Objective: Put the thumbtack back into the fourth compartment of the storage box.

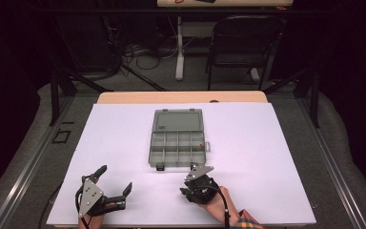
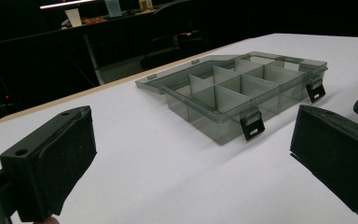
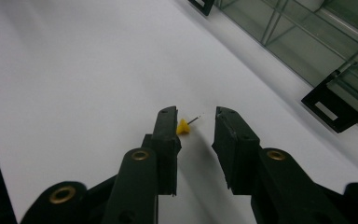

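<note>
- My right gripper (image 3: 195, 122) sits low over the white sheet (image 1: 124, 143), jaws a narrow gap apart, with a yellow pin (image 3: 183, 127) between them. The pin lies against the left jaw's pad, needle pointing across the gap; the other pad stands clear of it, so it is not pinched.
- From above, the right gripper (image 1: 187, 191) is near the sheet's front edge, just in front of the box (image 1: 177, 138). I cannot make out the pin from there.
- My left gripper (image 1: 116, 179) rests at the front left of the sheet, jaws spread wide, nothing between them.
- The box lies in the middle of the sheet, lid folded back flat, compartments open. Its two black latches (image 2: 252, 127) hang off the front wall, facing me.
- One latch (image 3: 338, 105) is close to the right of my right gripper, the nearest obstacle.
- Bare sheet runs wide on both sides of the box and between my grippers.
- The front edge is close behind both hands.
- A chair (image 1: 240, 47) stands beyond the table's far edge, well apart.
</note>
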`<move>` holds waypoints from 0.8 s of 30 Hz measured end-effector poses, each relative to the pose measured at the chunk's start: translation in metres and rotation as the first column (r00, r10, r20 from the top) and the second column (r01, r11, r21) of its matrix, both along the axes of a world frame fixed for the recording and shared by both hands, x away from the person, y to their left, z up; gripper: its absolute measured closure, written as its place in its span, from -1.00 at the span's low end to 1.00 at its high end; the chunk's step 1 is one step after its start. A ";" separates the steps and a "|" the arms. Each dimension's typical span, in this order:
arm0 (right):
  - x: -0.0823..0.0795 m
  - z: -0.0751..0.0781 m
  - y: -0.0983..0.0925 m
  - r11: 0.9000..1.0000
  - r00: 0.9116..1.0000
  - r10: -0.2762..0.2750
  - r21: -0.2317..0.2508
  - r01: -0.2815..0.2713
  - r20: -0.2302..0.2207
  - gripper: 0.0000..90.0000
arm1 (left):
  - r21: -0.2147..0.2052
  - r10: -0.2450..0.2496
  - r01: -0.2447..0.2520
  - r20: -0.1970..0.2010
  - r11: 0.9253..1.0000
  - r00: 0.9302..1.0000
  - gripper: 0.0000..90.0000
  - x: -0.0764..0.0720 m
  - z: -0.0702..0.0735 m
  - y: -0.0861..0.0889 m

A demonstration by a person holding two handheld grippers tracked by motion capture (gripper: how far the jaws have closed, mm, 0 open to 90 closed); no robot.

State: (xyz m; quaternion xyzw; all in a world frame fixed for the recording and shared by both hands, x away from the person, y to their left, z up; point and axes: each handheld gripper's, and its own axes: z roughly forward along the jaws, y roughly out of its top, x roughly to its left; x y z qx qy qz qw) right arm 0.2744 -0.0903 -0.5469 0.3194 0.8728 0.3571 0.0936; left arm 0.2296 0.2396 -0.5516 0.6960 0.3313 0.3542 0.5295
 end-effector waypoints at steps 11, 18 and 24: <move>0.003 -0.009 0.010 0.998 0.997 -0.062 0.021 0.063 -0.038 0.56 | -0.001 0.000 0.000 0.002 1.000 1.000 -1.00 0.000 0.000 0.000; 0.007 -0.009 0.006 0.999 0.999 -0.041 0.001 0.041 -0.016 0.85 | -0.001 0.001 -0.001 0.000 1.000 1.000 -1.00 -0.002 0.001 0.001; 0.010 -0.009 0.002 1.000 1.000 -0.016 -0.008 0.016 -0.002 0.90 | -0.003 0.002 -0.002 0.001 1.000 1.000 -1.00 -0.001 0.000 0.001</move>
